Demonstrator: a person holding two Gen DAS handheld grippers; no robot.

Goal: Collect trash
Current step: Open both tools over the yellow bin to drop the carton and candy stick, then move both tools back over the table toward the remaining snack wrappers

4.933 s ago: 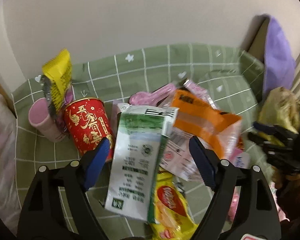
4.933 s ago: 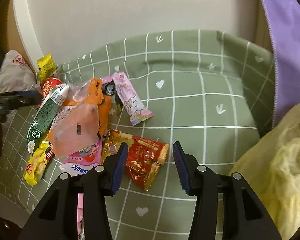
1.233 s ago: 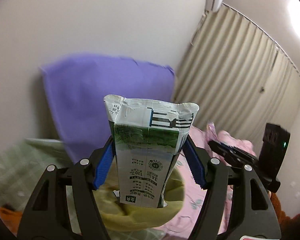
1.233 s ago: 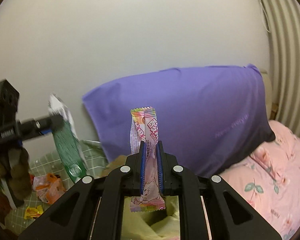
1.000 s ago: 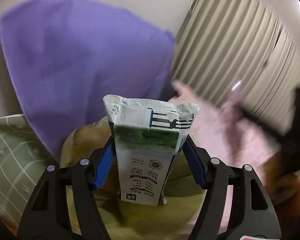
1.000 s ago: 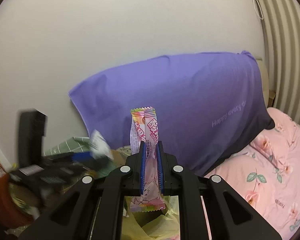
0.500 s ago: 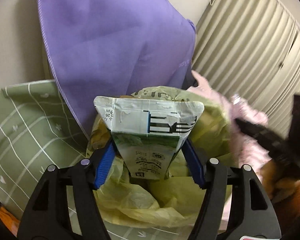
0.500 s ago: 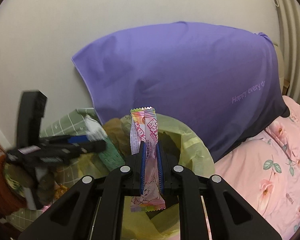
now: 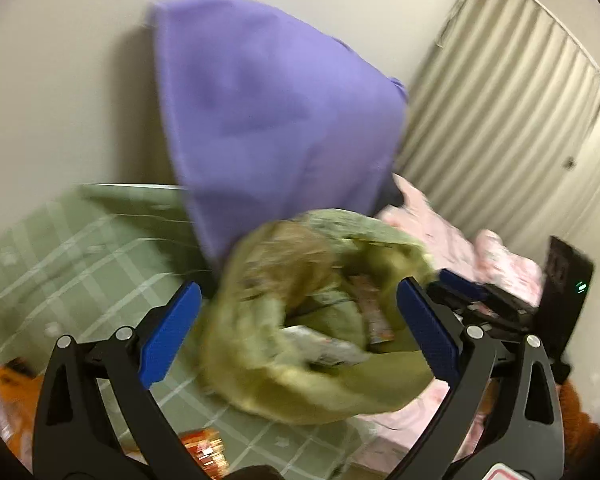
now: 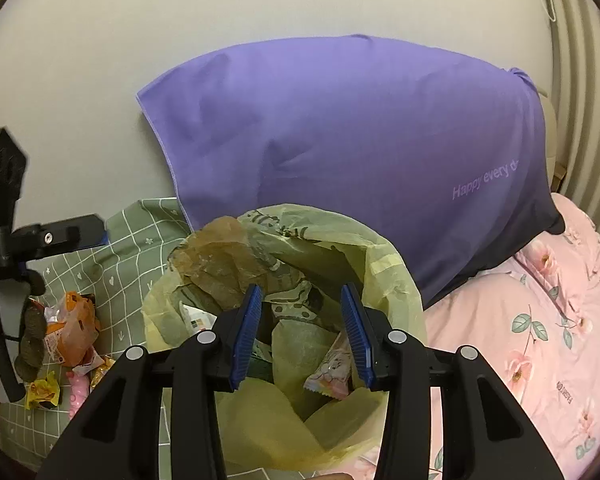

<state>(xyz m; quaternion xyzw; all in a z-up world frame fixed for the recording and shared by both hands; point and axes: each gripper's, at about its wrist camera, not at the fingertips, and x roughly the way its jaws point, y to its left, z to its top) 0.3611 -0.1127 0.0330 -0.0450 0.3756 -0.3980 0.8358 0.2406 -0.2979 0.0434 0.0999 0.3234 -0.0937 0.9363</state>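
Note:
The yellow-green trash bag stands open below both grippers. My right gripper hangs over its mouth, jaws opening, with nothing between the pads. The pink candy wrapper lies loose inside the bag just under them. In the blurred left wrist view my left gripper is opening wide over the trash bag, also bare. The green-and-white carton rests inside the bag beside the pink wrapper. The left gripper shows at the far left of the right wrist view.
A purple pillow leans on the wall behind the bag. Pink floral bedding lies to the right. On the green checked cloth at the left lie an orange wrapper, a yellow wrapper and other trash.
Both grippers have opened. The carton has left the left jaws and the pink wrapper the right jaws; both now lie in the bag. The left view has swung sideways.

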